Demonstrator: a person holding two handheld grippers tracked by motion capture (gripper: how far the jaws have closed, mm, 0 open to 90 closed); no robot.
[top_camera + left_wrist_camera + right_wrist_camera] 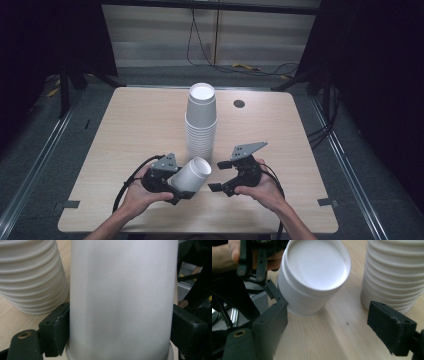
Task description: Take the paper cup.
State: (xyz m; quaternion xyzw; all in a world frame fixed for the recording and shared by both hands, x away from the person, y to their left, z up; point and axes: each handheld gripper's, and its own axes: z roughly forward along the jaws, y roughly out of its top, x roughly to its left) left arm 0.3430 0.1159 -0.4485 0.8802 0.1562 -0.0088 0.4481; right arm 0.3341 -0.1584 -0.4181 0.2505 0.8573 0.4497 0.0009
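My left gripper (pixel 176 187) has its jaws clamped on a single white cup (pixel 192 173), one pad on each side of the cup wall, as the left gripper view shows with the cup (pixel 122 300) pressed between the two black pads. The cup lies tilted, its closed bottom pointing up and toward the middle of the table, its rim end down near my left hand (pixel 137 192). My right gripper (pixel 220 176) stands with its jaws wide apart and nothing between them, just beside the cup on its right; in the right gripper view the cup (pixel 312 277) sits close to my near-left pad, though I cannot tell whether they touch.

Just behind both grippers rises a stack of cups (pixel 201 122), upside down, near the table's centre; I can see one stack, with too many ribs to count surely. The held cup is near its foot but apart from it.

The table (pixel 125 130) has open wood to left and right of the stack. A round dark hole (pixel 239 103) sits toward the far edge, right of the stack. My hands are close to the near edge.
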